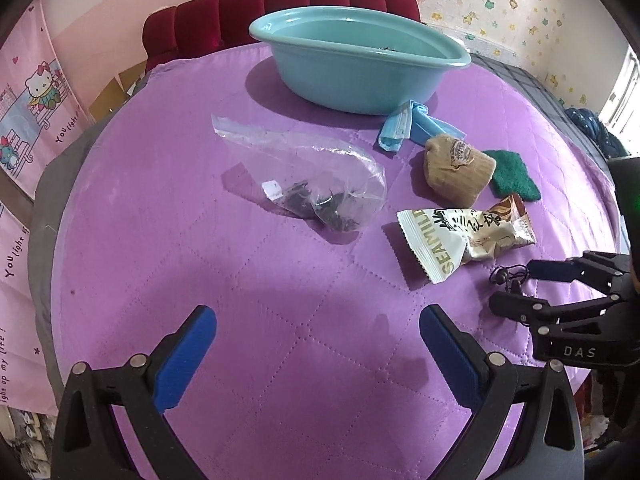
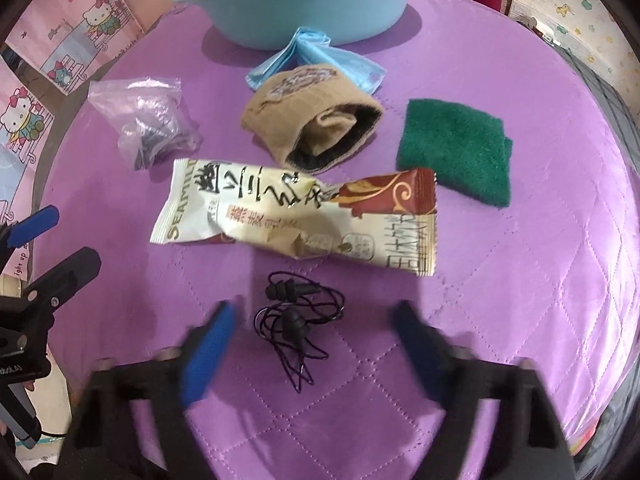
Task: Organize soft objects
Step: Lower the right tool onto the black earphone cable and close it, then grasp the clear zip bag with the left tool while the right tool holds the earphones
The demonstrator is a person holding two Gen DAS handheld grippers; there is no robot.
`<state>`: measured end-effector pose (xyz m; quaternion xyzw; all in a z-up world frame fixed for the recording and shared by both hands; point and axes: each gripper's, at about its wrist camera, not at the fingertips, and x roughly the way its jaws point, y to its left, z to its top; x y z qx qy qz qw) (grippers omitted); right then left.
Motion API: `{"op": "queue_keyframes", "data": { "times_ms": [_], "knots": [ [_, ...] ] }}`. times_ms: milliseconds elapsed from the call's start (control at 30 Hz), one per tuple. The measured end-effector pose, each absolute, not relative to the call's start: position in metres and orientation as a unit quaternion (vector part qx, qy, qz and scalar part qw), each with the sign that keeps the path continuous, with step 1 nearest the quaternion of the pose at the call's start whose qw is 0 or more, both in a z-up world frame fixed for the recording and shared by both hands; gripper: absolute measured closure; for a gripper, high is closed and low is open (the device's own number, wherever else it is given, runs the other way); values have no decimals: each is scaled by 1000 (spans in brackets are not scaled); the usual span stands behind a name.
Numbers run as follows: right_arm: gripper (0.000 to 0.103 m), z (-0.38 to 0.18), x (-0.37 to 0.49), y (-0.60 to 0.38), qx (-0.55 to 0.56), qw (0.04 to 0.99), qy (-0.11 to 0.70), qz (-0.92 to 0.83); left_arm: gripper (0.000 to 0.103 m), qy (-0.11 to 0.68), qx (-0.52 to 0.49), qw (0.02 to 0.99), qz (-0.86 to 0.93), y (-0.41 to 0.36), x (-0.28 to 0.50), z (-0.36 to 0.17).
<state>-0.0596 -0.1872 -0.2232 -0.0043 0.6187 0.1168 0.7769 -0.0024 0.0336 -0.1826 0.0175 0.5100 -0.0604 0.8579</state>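
A teal basin [image 1: 352,60] stands at the far side of the purple quilted table; it also shows in the right wrist view [image 2: 304,0]. In front of it lie a blue face mask [image 2: 312,56], a rolled tan sock [image 2: 312,120], a green scouring pad [image 2: 456,152], a Seamild snack packet [image 2: 296,220], a clear bag with dark bits [image 1: 316,184] and black earphones [image 2: 296,320]. My left gripper [image 1: 318,336] is open and empty over bare quilt. My right gripper [image 2: 314,332] is open, its blurred fingers either side of the earphones.
A red padded headboard [image 1: 280,12] stands behind the table. Pink cartoon posters [image 1: 36,112] hang at the left and star wallpaper at the right. The table edge drops off at left and right. My right gripper [image 1: 520,288] shows at the right of the left wrist view.
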Motion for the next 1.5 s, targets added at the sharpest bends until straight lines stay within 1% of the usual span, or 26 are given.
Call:
{"op": "queue_keyframes", "data": {
  "times_ms": [67, 100, 133, 233, 467, 700, 1333, 1400, 1467, 1500],
  "knots": [
    [64, -220, -65, -185, -3, 781, 612, 124, 0, 510, 17, 858, -62, 33, -1, -183],
    [69, -218, -67, -185, 5, 781, 611, 129, 0, 508, 18, 859, -63, 32, -1, -182],
    [72, -216, -70, -187, 15, 781, 610, 134, 0, 507, 19, 860, -64, 32, 0, -181],
    [78, -213, -76, -191, 19, 781, 610, 136, 0, 502, 19, 862, -66, 30, 2, -179],
    [82, -189, -72, -206, 20, 791, 597, 130, 0, 494, 13, 867, -68, 27, 19, -174],
    [83, -169, -67, -213, 24, 802, 584, 124, 0, 490, 11, 869, -60, 26, 37, -173],
    [83, -161, -35, -219, 28, 803, 581, 128, 1, 509, -11, 859, -53, 22, 81, -184],
    [83, -161, -33, -219, 26, 803, 581, 131, 16, 509, -15, 859, -51, 23, 82, -183],
    [83, -162, -30, -220, 26, 802, 583, 132, 68, 512, -12, 858, -46, 23, 83, -183],
    [83, -162, -29, -220, 26, 801, 583, 134, 75, 514, -12, 856, -50, 23, 82, -183]
  ]
}}
